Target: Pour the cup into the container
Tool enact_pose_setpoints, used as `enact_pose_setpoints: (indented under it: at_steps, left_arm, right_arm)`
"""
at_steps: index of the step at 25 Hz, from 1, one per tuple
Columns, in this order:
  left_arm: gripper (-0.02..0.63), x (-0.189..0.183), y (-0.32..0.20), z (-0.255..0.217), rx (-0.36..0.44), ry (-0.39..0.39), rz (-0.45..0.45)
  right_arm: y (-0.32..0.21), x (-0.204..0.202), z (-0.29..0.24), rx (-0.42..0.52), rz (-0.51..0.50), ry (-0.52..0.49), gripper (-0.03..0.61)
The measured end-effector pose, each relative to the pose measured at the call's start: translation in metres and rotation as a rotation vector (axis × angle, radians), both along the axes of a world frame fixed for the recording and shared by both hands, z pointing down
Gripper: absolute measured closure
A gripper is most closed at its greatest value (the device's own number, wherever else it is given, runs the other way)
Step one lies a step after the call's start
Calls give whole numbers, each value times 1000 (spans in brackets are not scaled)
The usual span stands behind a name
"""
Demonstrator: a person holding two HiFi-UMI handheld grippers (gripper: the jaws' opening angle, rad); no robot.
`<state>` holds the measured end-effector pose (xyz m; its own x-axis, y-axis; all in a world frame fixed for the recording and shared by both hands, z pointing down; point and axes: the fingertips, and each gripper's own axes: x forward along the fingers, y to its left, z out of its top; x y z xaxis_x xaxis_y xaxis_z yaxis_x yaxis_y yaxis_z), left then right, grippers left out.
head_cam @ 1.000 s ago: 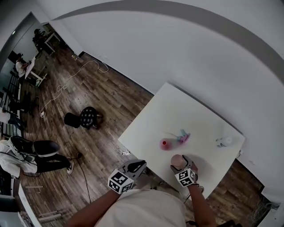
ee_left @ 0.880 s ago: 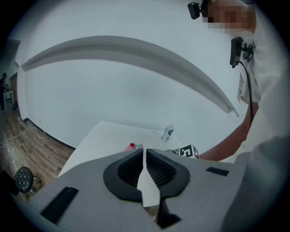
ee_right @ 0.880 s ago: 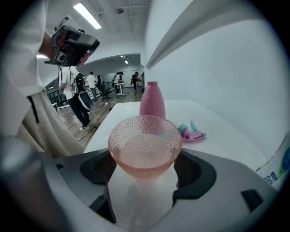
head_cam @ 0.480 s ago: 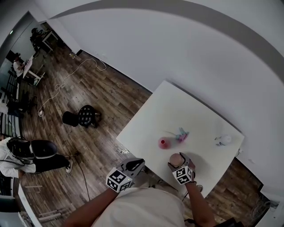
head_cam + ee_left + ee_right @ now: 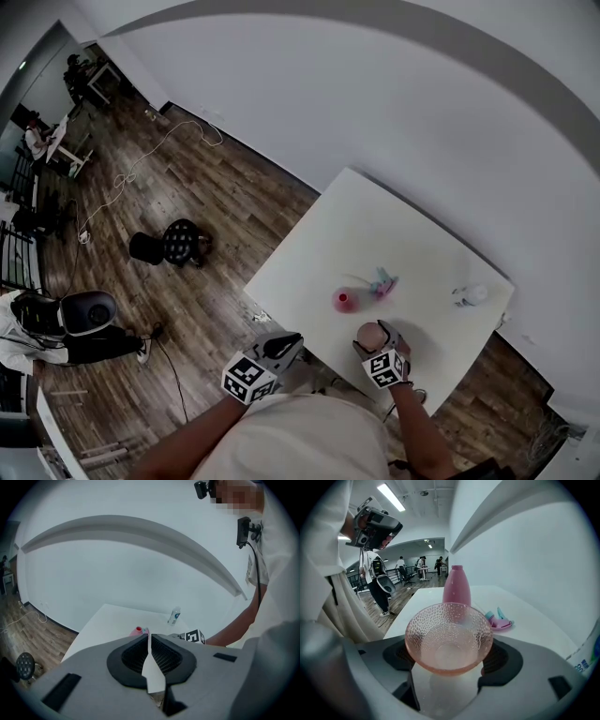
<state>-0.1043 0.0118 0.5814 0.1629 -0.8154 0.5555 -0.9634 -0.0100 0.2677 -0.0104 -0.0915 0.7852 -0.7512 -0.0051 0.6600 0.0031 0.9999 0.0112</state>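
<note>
From the head view my right gripper (image 5: 377, 339) covers most of the cup (image 5: 372, 335). Only a small pinkish round patch shows, and I cannot tell if it rests on the counter (image 5: 412, 239) or hangs just above it. In the right gripper view the cup's foot is hidden behind the gripper's body, and I cannot make out whether anything is in it. The small bottle (image 5: 587, 657) is cut off at the 3 o'clock edge of that view, with only a bit of blue label showing. In the left gripper view my own jaws block the near counter and the cup is not visible, only the right gripper's marker cube (image 5: 194, 636).

The cup is a pale pink, see-through glass bowl with a dimpled wall and a wide rim. It sits upright, its mouth facing the camera. My right gripper is closed onto it, one pad against each side.

The pink bottle (image 5: 344, 300) stands upright at 11 o'clock from the cup, near it but apart. A pink and teal spray cap (image 5: 382, 284) lies at 2 o'clock from that bottle.

My left gripper (image 5: 279, 345) hangs off the counter's near edge at 9 o'clock from the cup. Its jaws are closed together, with nothing between them.
</note>
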Motion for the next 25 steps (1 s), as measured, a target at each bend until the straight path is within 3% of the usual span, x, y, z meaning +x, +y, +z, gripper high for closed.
enact_pose_setpoints:
  at_steps: [7,16,25]
  left_arm:
    - [600,3,6,3,-5,0,0]
    - [600,14,20,13,-46,7,10]
    - [600,16,28,20,-64,37,-18]
  right_arm:
    - [0,8,-3,95,31,-58,184]
    - [1,7,6,120,56,-114,184]
    - [-4,5,7,86,91,-127,186]
